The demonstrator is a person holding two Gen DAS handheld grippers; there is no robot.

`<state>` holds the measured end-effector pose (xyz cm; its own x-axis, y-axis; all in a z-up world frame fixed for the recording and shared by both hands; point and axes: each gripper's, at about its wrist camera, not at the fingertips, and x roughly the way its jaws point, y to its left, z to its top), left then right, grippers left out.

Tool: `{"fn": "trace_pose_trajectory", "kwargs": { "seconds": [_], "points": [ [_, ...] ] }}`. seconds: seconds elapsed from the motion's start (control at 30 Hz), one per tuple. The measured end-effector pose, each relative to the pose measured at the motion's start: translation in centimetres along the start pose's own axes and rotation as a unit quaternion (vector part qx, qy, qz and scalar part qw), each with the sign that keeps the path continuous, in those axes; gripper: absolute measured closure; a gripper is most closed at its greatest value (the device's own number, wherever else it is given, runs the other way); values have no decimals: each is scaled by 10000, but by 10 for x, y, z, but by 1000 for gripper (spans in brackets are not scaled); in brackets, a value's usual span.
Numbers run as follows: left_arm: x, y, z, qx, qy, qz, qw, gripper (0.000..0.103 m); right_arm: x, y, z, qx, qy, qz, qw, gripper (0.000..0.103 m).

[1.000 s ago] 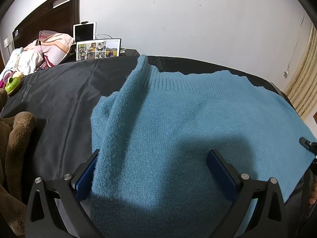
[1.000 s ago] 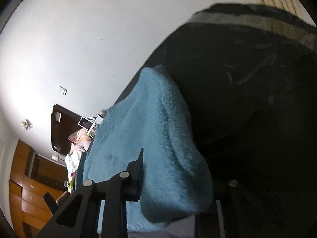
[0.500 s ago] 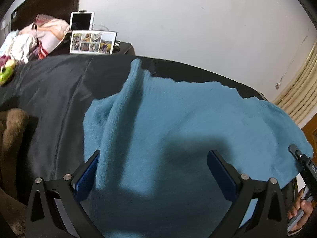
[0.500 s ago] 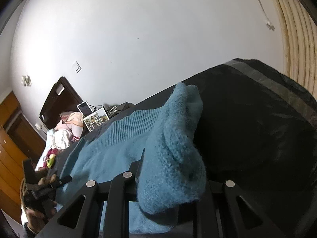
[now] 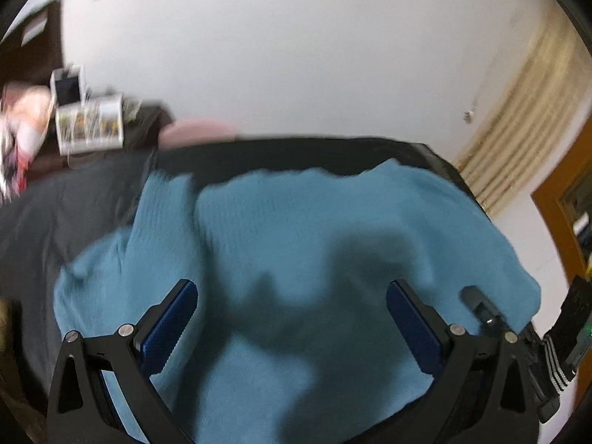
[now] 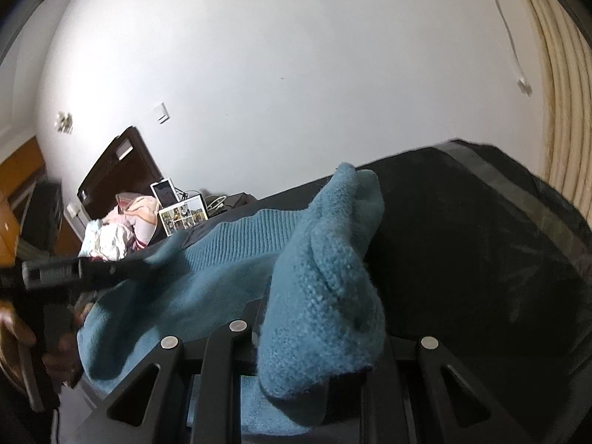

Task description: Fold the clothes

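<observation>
Right wrist view: my right claw (image 6: pixel 314 336) pinches a bunched corner of the blue sweater (image 6: pixel 207 281), which drapes ahead over the bed (image 6: pixel 481 259). My left claw (image 5: pixel 292 318) gapes empty above it. Fuzzy knit may slip free if I tug sideways.

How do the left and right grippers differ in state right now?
The left gripper stands wide open over the blue sweater, its blue pads gripping nothing; the right gripper is shut on a bunched fold of that sweater. Both are black two-finger tools above the dark bedspread.
</observation>
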<state>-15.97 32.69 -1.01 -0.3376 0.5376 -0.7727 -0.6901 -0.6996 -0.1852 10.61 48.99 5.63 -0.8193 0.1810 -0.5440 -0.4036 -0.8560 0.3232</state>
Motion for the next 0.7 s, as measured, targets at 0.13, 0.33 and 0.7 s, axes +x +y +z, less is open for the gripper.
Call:
{"fn": "trace_pose_trajectory", "kwargs": {
  "seconds": [0.13,0.33,0.7],
  "points": [
    [-4,-9,1,414,-172,412,9981,1,2,1,0,-50,12,26,10000,81],
    [5,20,3,-80,50,20,10000,1,4,1,-1,-120,33,43,9999,81],
    [9,92,-45,-759,296,-1017,9915,1,7,3,-4,-212,93,-41,9997,81]
  ]
}}
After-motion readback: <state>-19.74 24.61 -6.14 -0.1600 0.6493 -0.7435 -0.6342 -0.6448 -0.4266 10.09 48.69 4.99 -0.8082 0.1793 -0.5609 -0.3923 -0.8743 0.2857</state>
